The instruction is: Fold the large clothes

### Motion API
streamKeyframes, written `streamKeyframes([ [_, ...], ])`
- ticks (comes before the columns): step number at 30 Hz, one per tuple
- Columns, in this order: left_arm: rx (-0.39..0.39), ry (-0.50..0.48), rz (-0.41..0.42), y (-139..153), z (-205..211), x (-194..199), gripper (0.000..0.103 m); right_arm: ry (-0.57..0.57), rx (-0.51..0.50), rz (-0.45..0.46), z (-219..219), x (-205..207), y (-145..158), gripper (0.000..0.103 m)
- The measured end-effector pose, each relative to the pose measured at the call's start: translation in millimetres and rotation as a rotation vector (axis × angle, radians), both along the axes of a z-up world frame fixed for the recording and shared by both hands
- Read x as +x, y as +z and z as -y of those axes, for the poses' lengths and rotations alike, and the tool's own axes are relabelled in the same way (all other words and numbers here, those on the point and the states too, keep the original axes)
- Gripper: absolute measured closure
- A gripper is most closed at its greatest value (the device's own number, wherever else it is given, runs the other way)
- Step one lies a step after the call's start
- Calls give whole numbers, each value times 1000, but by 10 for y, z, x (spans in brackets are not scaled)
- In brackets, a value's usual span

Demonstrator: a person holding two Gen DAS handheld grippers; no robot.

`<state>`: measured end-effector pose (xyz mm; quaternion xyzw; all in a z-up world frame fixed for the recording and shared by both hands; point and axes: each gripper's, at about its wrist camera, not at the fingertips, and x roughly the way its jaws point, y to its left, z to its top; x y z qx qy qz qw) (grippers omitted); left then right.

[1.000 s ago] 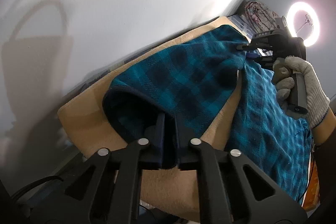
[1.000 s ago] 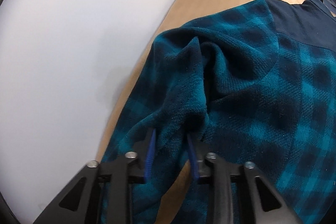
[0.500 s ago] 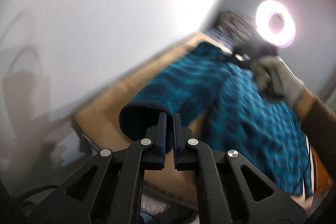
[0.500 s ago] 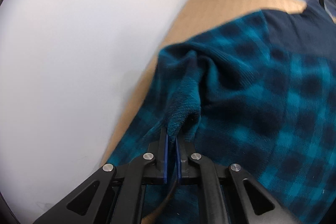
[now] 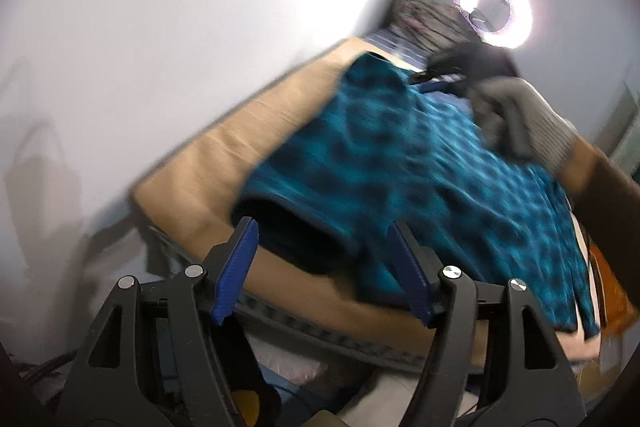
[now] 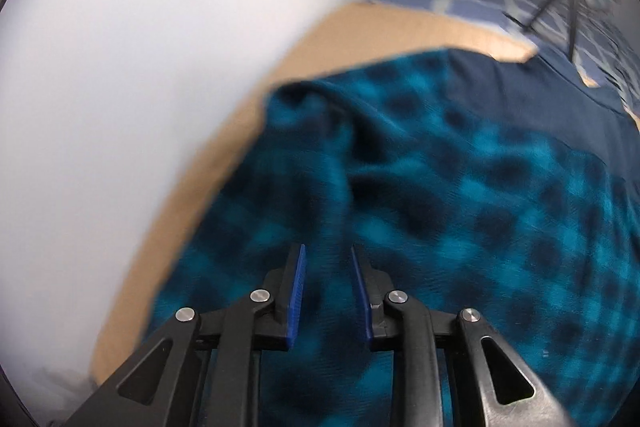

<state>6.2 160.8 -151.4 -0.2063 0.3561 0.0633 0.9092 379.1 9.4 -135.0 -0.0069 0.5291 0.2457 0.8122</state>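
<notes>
Both grippers have let go. Your left gripper fingers are now spread wide, cuff dropped. Right gripper fingers are parted, nothing pinched. The plaid shirt lies on the tabletop, sleeve laid inward, so sleeve fold approx. done. Motion blur hides crease detail; hem is cut off.

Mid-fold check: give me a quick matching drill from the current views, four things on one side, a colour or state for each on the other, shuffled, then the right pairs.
Things:
1. left gripper
2. shirt
3. table
4. ring light

States:
A. tan, bare along the wall side
B. lit, glowing white
C. open wide, cuff just ahead of its pads
D. teal and dark plaid, spread out

Pairs: 1-C, 2-D, 3-A, 4-B
</notes>
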Motion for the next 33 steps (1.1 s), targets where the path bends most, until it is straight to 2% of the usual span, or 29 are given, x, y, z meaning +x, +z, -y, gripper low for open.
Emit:
streamKeyframes([
  [1,-31,36,-5,-12,-110,41,34,35,30,12,-34,-104,66,77],
  [3,-48,80,-39,-72,-218,172,34,99,46,27,-265,-220,-3,77],
  [7,-82,116,-107,-314,-339,475,34,196,9,24,-460,-414,-223,77],
  [9,-145,130,-154,-480,-380,592,38,202,-17,5,-488,-430,-367,77],
  [10,-164,130,-171,-551,-380,631,58,208,-57,0,-468,-447,-466,77],
  [11,-165,123,-190,-609,-373,655,90,215,-88,-3,-435,-467,-548,77],
  [12,-158,116,-204,-647,-358,669,98,226,-134,-10,-411,-480,-639,78],
  [14,-156,113,-178,-623,-330,624,100,238,-136,-9,-384,-491,-691,78],
  [17,-174,77,-93,-348,-275,500,101,214,-58,-11,-301,-418,-533,74],
  [19,-142,45,-34,-112,-201,432,101,176,-1,-2,-236,-322,-413,68],
  [24,-63,-23,68,234,15,314,101,75,79,-20,-221,8,-273,65],
  [27,-32,-70,76,236,184,320,101,28,120,-47,-350,124,-173,37],
  [28,-27,-82,74,227,232,323,101,32,134,-61,-402,217,-206,32],
  [30,-27,-95,68,203,273,324,101,42,131,-81,-583,298,-193,32],
  [33,-34,-110,55,169,319,330,101,40,55,-80,-925,384,-279,32],
])
